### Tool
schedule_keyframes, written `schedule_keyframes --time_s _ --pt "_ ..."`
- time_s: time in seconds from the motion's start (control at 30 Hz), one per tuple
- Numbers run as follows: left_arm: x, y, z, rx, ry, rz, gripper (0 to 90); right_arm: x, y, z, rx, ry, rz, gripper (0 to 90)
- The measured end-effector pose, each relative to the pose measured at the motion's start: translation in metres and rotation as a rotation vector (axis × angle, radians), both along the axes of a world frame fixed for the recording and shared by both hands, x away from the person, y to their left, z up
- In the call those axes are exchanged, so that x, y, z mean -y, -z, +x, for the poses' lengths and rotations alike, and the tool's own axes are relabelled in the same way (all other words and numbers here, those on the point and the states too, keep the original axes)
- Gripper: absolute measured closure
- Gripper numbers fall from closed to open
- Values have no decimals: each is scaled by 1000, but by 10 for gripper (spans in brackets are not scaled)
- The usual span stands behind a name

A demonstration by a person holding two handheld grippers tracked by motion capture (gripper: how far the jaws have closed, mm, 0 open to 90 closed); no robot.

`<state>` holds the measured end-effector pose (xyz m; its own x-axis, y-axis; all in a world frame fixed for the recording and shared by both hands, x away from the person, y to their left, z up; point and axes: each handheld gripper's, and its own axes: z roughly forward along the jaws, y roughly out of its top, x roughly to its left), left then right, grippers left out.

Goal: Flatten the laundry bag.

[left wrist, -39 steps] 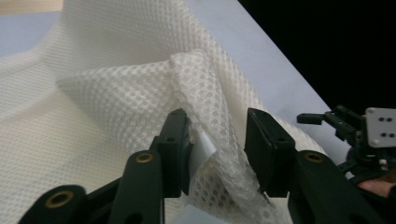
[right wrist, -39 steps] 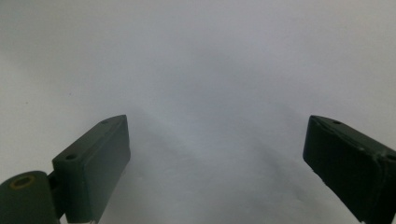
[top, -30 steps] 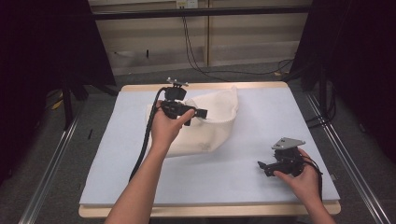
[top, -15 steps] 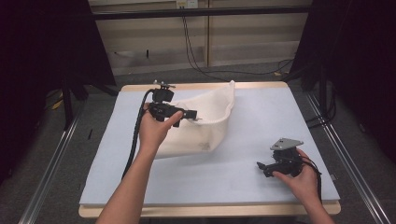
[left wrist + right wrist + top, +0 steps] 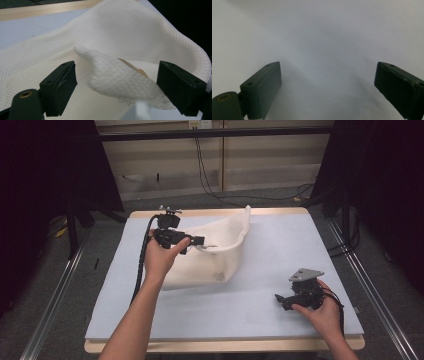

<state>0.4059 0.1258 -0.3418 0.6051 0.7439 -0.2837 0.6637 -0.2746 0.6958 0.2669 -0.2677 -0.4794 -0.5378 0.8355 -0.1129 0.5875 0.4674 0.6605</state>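
Note:
A cream mesh cloth (image 5: 215,265) lies bunched on the pale blue table mat (image 5: 285,240), its far right edge standing up in a curve. My left gripper (image 5: 199,241) hovers over the cloth's near left part. In the left gripper view its jaws stand wide apart, and a blurred fold of the mesh cloth (image 5: 120,77) with a tan tag (image 5: 133,68) hangs loose between them. My right gripper (image 5: 281,300) rests low over bare mat at the front right. It is open (image 5: 327,67) with nothing between its jaws.
The table's wooden rim (image 5: 280,211) runs along the far side, close behind the cloth. Black cables (image 5: 142,265) trail from the left gripper down the left side of the mat. Metal rails (image 5: 50,310) flank the table on the floor.
My left hand has drawn the cloth back and to the left, and its right edge has risen into a standing curve. The right gripper has stayed in place.

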Motion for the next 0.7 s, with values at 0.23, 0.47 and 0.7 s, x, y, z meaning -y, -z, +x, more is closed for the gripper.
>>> schedule_keyframes --time_s 0.23,0.47,0.7 --pt "-14 -3 1 2 -24 -7 152 -1 1 1 1 0 -9 71" --pt "-26 2 6 -11 -38 8 134 -1 1 0 1 -6 -8 71" --pt "-40 2 9 -10 -64 29 137 -1 1 1 1 -5 -5 70"
